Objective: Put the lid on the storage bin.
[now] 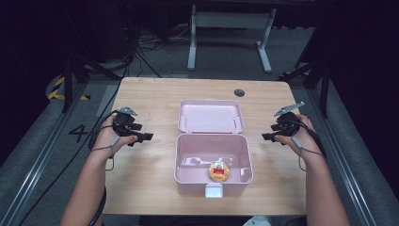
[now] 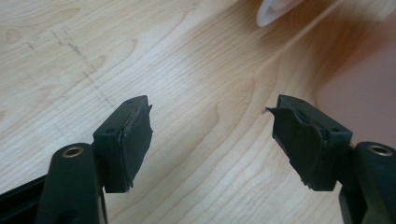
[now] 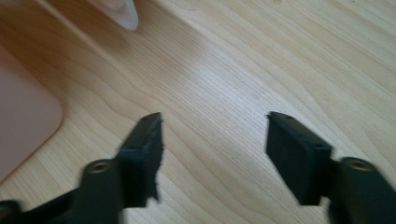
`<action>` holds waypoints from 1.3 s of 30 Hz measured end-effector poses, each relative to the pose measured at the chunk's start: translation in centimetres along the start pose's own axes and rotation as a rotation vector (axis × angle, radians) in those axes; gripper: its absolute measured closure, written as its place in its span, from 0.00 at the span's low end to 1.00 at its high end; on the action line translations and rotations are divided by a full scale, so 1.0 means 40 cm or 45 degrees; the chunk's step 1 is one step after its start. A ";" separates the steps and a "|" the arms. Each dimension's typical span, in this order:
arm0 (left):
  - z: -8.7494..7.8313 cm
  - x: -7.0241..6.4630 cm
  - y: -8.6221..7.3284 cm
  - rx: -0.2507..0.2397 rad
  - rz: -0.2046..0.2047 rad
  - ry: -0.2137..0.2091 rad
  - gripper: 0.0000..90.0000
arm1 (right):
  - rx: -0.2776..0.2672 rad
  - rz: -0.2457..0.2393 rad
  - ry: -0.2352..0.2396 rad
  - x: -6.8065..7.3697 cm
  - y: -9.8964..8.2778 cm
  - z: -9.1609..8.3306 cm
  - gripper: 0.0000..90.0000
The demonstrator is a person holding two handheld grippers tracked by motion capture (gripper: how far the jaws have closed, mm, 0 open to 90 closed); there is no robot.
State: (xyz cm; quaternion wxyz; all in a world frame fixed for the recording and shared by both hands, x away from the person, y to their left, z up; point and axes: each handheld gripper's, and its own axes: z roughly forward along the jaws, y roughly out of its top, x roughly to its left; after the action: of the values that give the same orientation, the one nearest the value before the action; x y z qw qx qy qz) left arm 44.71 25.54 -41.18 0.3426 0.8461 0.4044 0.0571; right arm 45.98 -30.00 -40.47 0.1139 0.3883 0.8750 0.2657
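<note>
Dark floor with cables and a white frame stand lies beyond a pale wooden counter (image 1: pixel 150 99) in the high view; at the counter's middle sits an open pink box (image 1: pixel 188 162), its lid (image 1: pixel 210 116) laid back flat toward twelve o'clock, a white latch (image 1: pixel 213 190) at its six o'clock edge; inside, toward five o'clock, lies a small round orange-and-red item (image 1: pixel 219 171), too small to identify; a dark round hole (image 1: pixel 239 92) marks the counter at one o'clock; the left tool (image 1: pixel 143 137) is held at nine o'clock of the box, apart from it, the right tool (image 1: pixel 267 136) at three o'clock, also apart; in the left gripper view the left tool (image 2: pixel 210 135) stands with jaws spread wide over bare wood, nothing between them, the pink box wall (image 2: pixel 369 93) at three o'clock; in the right gripper view the right tool (image 3: pixel 215 149) likewise gapes empty above the wood, the box's rounded corner (image 3: pixel 23 121) at nine o'clock.
</note>
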 end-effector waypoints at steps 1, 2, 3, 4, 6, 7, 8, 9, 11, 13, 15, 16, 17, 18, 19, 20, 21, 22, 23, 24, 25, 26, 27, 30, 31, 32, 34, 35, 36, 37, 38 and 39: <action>-0.001 -0.002 0.003 -0.002 -0.007 -0.003 0.33 | 0.015 -0.015 0.031 -0.003 -0.004 0.002 0.56; -0.003 -0.003 0.006 -0.010 0.000 -0.005 0.33 | 0.015 -0.015 0.031 -0.003 -0.004 0.002 0.56; -0.002 -0.008 0.009 -0.024 -0.017 -0.012 0.34 | 0.009 0.015 0.071 -0.002 -0.009 0.003 0.55; -0.005 -0.008 0.015 -0.030 -0.015 -0.006 0.34 | 0.009 0.015 0.071 -0.002 -0.009 0.003 0.55; -0.010 -0.017 0.027 -0.055 -0.072 -0.027 0.38 | -0.009 0.020 0.065 -0.002 -0.014 0.004 0.54; -0.012 -0.019 0.032 -0.068 -0.068 -0.034 0.39 | 0.000 0.024 0.065 -0.001 -0.016 0.004 0.53; -0.014 -0.023 0.037 -0.086 -0.075 -0.042 0.38 | -0.003 0.011 0.062 -0.001 -0.018 0.004 0.53; -0.016 -0.024 0.042 -0.095 -0.072 -0.050 0.38 | -0.008 0.011 0.060 0.000 -0.019 0.004 0.53; -0.020 -0.028 0.057 -0.100 -0.072 -0.059 0.39 | -0.005 0.036 0.065 0.002 -0.023 0.002 0.53; -0.021 -0.033 0.070 -0.103 -0.067 -0.060 0.39 | -0.006 0.042 0.061 0.005 -0.026 -0.002 0.53; -0.020 -0.037 0.085 -0.113 -0.060 -0.065 0.40 | -0.019 0.039 0.062 0.007 -0.028 -0.004 0.53; -0.021 -0.039 0.093 -0.117 -0.063 -0.071 0.40 | -0.018 0.034 0.057 0.007 -0.028 -0.006 0.53; -0.020 -0.040 0.102 -0.128 -0.066 -0.084 0.41 | -0.015 0.038 0.053 0.008 -0.029 -0.007 0.53; -0.018 -0.042 0.112 -0.145 -0.069 -0.091 0.41 | -0.021 0.041 0.049 0.010 -0.030 -0.008 0.53; -0.017 -0.044 0.122 -0.154 -0.067 -0.097 0.41 | -0.020 0.046 0.050 0.010 -0.031 -0.010 0.53; -0.014 -0.047 0.135 -0.162 -0.060 -0.102 0.42 | -0.026 0.045 0.049 0.009 -0.033 -0.011 0.53; -0.012 -0.049 0.142 -0.167 -0.057 -0.102 0.42 | -0.028 0.040 0.042 0.008 -0.034 -0.012 0.53; -0.009 -0.052 0.152 -0.173 -0.054 -0.108 0.42 | -0.031 0.043 0.037 0.008 -0.035 -0.013 0.53; -0.005 -0.056 0.161 -0.170 -0.056 -0.115 0.42 | -0.035 0.040 0.035 0.008 -0.035 -0.014 0.53; -0.001 -0.059 0.170 -0.170 -0.048 -0.121 0.42 | -0.034 0.038 0.034 0.009 -0.035 -0.014 0.53; 0.004 -0.061 0.178 -0.175 -0.047 -0.122 0.42 | -0.030 0.040 0.035 0.011 -0.035 -0.014 0.53; 0.010 -0.063 0.187 -0.188 -0.050 -0.115 0.42 | -0.034 0.030 0.035 0.012 -0.035 -0.012 0.53; 0.013 -0.063 0.192 -0.184 -0.056 -0.123 0.42 | -0.031 0.029 0.034 0.014 -0.034 -0.012 0.53; 0.032 -0.060 0.211 -0.193 -0.082 -0.150 0.42 | -0.028 0.020 0.032 0.016 -0.034 -0.010 0.52; 0.039 -0.058 0.217 -0.194 -0.093 -0.154 0.42 | -0.025 0.017 0.028 0.016 -0.034 -0.009 0.52; 0.049 -0.056 0.223 -0.187 -0.108 -0.157 0.42 | -0.019 0.022 0.023 0.017 -0.034 -0.009 0.52; 0.067 -0.053 0.233 -0.182 -0.119 -0.142 0.41 | -0.014 0.018 0.016 0.019 -0.035 -0.008 0.52; 0.067 -0.053 0.233 -0.182 -0.119 -0.142 0.41 | -0.014 0.018 0.016 0.019 -0.035 -0.008 0.52; 0.080 -0.051 0.240 -0.179 -0.106 -0.120 0.41 | -0.013 0.012 0.015 0.019 -0.036 -0.010 0.52; 0.092 -0.051 0.246 -0.181 -0.093 -0.103 0.42 | -0.014 0.016 0.016 0.021 -0.036 -0.011 0.52; 0.109 -0.049 0.254 -0.175 -0.083 -0.081 0.43 | -0.017 0.019 0.016 0.022 -0.038 -0.012 0.52; 0.109 -0.049 0.254 -0.175 -0.083 -0.081 0.43 | -0.017 0.019 0.016 0.022 -0.038 -0.012 0.52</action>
State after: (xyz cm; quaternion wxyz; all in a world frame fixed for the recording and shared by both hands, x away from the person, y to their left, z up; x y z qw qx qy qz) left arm 51.60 17.36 -37.76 0.4143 0.8083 0.4157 0.0469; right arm 44.26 -30.38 -40.91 0.1088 0.3924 0.8711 0.2747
